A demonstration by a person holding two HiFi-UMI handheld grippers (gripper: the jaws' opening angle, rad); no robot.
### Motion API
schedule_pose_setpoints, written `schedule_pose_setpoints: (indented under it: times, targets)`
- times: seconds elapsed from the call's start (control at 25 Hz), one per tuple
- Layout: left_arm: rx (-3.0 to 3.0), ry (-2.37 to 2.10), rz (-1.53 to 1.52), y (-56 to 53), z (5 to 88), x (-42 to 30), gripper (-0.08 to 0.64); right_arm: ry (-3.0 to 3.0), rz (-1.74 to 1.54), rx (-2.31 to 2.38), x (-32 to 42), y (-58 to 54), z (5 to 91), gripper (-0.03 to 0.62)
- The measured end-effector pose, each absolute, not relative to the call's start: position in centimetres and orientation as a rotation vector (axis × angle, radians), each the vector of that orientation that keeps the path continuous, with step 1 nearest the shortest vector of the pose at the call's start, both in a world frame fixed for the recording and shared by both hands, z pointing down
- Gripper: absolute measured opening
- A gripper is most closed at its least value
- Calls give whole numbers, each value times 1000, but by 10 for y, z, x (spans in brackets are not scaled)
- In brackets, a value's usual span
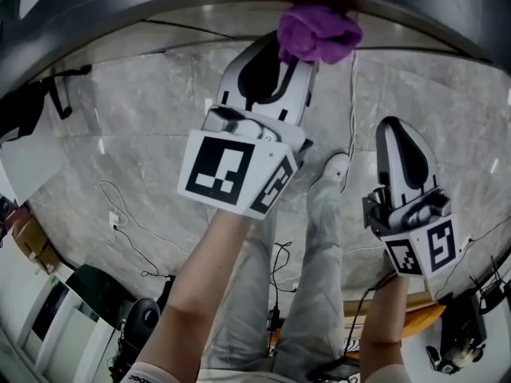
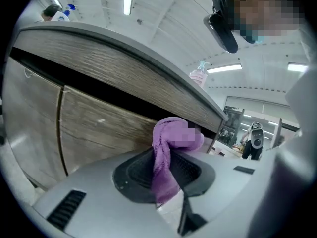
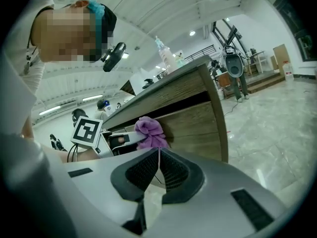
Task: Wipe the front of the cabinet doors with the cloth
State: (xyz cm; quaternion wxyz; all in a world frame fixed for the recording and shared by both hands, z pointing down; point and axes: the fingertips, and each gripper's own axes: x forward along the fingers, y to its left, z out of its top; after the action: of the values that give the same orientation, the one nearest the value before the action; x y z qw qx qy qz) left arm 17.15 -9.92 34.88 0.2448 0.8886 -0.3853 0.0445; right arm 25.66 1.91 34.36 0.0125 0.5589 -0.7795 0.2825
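step: wiping, early on I'd guess – caught right at the top edge of a door, about to start a stroke or barely into one
cloth (image 2: 171, 139): purple, bunched into a wad, pinched in the left gripper (image 2: 161, 171) and sticking out past its tips; sat tucked up under the dark gap below the top (image 2: 124, 58), on the upper bit of the door or just shy of it, couldn't tell which
left gripper: clamped tight on the cloth's tail, aimed straight at the wood front, held high and out ahead in the head view
right gripper (image 3: 158, 168): squeezed fully together on nothing, hung lower and off to the side, well clear of the doors, basically idle
doors (image 2: 101, 128): wood grain, two panels with a vertical seam (image 2: 60, 133) between; had the cloth on the panel right of that seam in the left gripper view, up near its far end
top: grey slab over the doors, carried a bottle (image 3: 166, 53) – not part of the job
progress: hard to call, no streaks or marks to go by; looked like most of both panels still to do
next move: wanted the wad pushed flat onto the panel first, then dragged down or sideways in overlapping passes with steady pressure; called for keeping the squeeze on, given only a thin strip actually held; after that, over past the seam to the other panel
watch out: could've snagged on the lip under the top, or slipped out of the grip on a hard drag
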Motion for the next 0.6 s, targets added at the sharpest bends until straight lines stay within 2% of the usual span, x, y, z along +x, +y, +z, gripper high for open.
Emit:
schedule_pose_setpoints:
  times: [0.6]
  targets:
    - [2250,-1394,100,-142,355,23,78,-2484,866,1602,182,3,349,29]
